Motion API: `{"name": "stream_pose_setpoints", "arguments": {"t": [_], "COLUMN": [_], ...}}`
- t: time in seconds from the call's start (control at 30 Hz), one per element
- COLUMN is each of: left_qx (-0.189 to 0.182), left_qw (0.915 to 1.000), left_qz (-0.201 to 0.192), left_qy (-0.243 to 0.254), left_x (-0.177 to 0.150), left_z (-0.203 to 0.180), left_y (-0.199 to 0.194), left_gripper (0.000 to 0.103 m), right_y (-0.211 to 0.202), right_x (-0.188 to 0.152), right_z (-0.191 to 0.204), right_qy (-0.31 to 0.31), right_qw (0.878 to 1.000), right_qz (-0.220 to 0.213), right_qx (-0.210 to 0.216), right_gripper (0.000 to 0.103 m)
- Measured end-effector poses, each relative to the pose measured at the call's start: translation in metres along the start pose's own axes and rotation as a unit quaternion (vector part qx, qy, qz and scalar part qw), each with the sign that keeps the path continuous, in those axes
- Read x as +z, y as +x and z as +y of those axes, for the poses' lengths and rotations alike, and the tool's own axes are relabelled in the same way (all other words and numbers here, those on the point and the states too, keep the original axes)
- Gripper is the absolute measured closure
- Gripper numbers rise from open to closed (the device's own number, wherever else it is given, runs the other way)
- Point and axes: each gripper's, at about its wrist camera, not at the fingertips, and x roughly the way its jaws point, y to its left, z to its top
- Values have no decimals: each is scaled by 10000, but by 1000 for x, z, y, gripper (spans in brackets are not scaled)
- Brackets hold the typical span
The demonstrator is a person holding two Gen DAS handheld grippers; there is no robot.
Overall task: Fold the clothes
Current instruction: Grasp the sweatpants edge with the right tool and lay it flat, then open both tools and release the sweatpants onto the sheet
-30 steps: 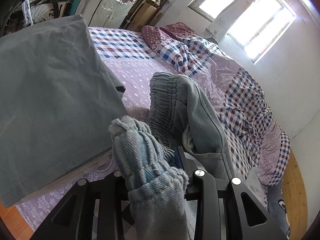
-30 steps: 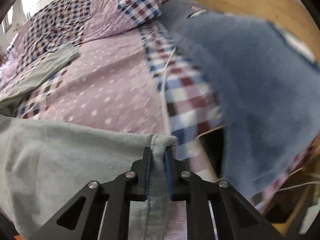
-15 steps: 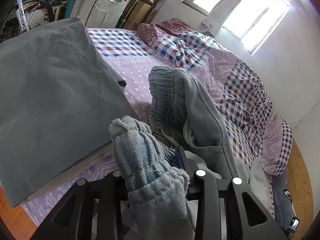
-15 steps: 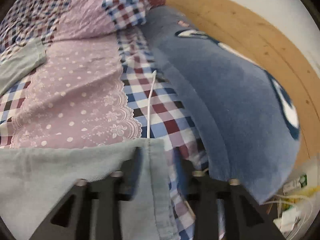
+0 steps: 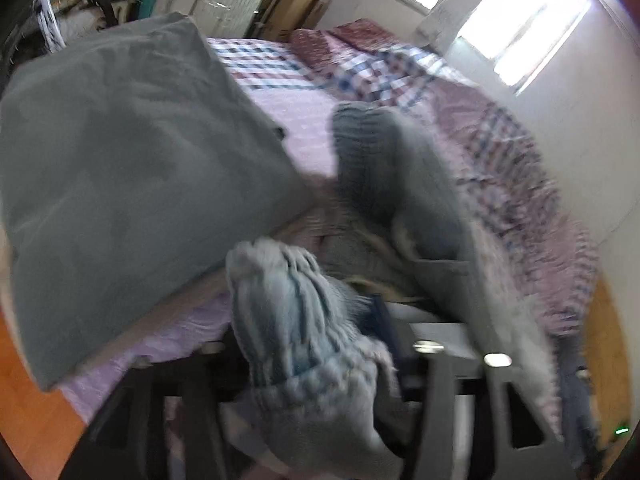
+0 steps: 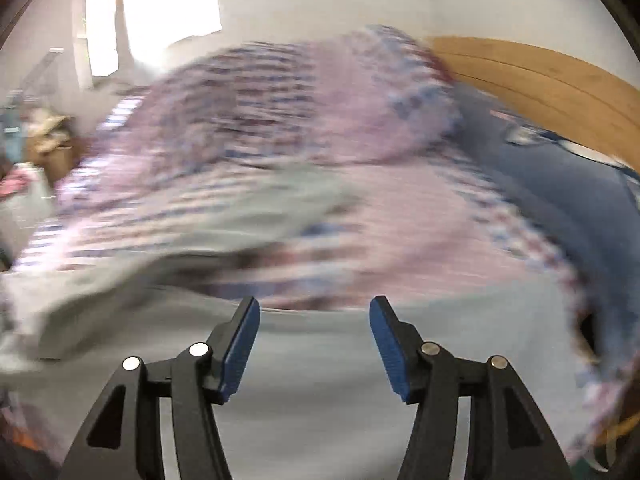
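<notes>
Left wrist view: the left gripper (image 5: pixel 320 344) has its jaws opening, with a bunched light denim cuff (image 5: pixel 288 320) between them; blur hides whether the pads press on it. The rest of the jeans (image 5: pixel 400 184) lie heaped on the bed (image 5: pixel 296 108), beside a grey cloth (image 5: pixel 132 168) at left. Risk: the cuff drops crumpled, spoiling the fold.

Right wrist view: the right gripper (image 6: pixel 314 340) is released, its jaws opening with nothing between them, above a pale denim panel (image 6: pixel 320 400) near the camera. Risk: unheld fabric may slide or crease.

Both tongs, left (image 5: pixel 316 344) and right (image 6: pixel 314 340), are opening.
</notes>
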Motion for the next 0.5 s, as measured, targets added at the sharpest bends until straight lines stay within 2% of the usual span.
{"name": "stream_pose_setpoints", "arguments": {"t": [0.03, 0.13, 0.23, 0.33, 0.4, 0.5], "left_qx": [102, 41, 92, -155, -398, -554], "left_qw": [9999, 9993, 9992, 9985, 9973, 9967], "left_qz": [15, 173, 126, -105, -318, -441], "left_qy": [-34, -323, -363, -516, -537, -402], "left_x": [1, 3, 0, -1, 0, 3], "left_z": [3, 16, 22, 29, 30, 22], "left_y": [2, 3, -12, -37, -55, -69], "left_gripper": [18, 17, 17, 17, 17, 17], "right_y": [1, 9, 21, 39, 55, 77], "right_x": [1, -3, -17, -36, -44, -42], "right_z": [25, 100, 147, 160, 158, 143], "right_qy": [-64, -304, -496, -496, -407, 187], "right_qw": [9995, 9929, 9872, 9828, 9829, 9818], "right_qz": [-68, -250, -327, -180, -17, 156], "right_qx": [310, 1126, 1477, 1770, 1795, 1881], "right_gripper": [42, 40, 39, 39, 39, 39]}}
